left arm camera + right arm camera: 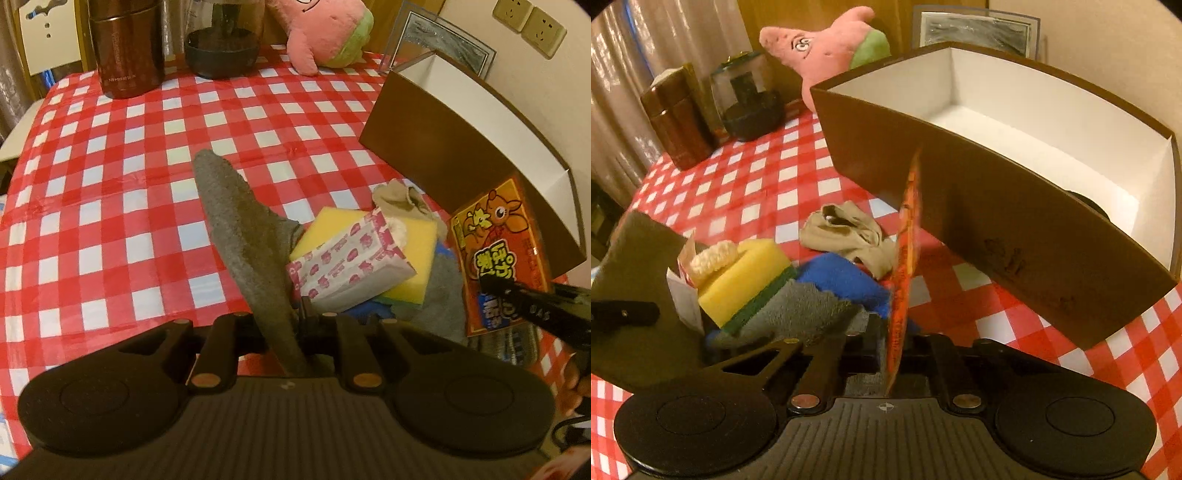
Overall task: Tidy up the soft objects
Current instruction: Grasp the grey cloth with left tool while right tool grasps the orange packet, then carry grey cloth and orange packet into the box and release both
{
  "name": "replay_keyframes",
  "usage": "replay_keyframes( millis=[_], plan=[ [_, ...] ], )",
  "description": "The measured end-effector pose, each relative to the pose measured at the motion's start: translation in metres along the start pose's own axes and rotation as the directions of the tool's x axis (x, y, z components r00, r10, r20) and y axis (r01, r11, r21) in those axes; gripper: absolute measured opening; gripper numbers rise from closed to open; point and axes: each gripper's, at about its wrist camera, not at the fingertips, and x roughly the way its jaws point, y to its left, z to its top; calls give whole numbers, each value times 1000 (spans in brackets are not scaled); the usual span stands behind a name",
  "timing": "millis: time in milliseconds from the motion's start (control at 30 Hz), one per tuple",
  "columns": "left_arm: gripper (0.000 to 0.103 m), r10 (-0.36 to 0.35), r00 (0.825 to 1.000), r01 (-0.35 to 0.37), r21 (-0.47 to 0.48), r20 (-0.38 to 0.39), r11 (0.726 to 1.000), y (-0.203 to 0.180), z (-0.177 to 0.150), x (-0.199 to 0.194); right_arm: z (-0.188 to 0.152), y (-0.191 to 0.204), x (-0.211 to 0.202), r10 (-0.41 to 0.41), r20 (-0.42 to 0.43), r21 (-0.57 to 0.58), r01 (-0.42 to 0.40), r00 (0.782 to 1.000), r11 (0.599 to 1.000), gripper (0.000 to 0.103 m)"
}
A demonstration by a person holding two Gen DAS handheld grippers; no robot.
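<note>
My left gripper [295, 354] is clamped on a grey sock [240, 229], which sticks up and away from the jaws over the red-and-white checked tablecloth [110, 206]. My right gripper [892, 354] is pinched tight on an orange packet [905, 236] w/ cartoon print, held edge-on in the right wrist view, just in front of the brown box [997, 206]. The box has a white inside and sits on the right of the table; only a dark round shape shows at its near end, can't tell what.

Pile of soft stuff betw. the two grippers: yellow sponge [746, 273] w/ green underside, pink-patterned tissue pack [343, 266] lying on top of it, grey cloth [801, 310] and blue cloth [842, 280] beside it, beige sock [846, 232] nearer the box.

At the far edge: pink plush toy [325, 33], brown canister [125, 48], dark-based glass jar [221, 51].
</note>
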Motion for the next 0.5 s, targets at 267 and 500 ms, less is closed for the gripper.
replay_keyframes(
  millis=[267, 500],
  plan=[
    [5, 28, 999, -28, 7, 39, 1000, 7, -3, -16, 0, 3, -12, 32, 41, -18, -32, 999, 999, 3],
    [4, 109, 988, -110, 8, 107, 994, 19, -2, -49, 5, 7, -29, 68, 82, -21, -67, 994, 998, 3]
  ],
)
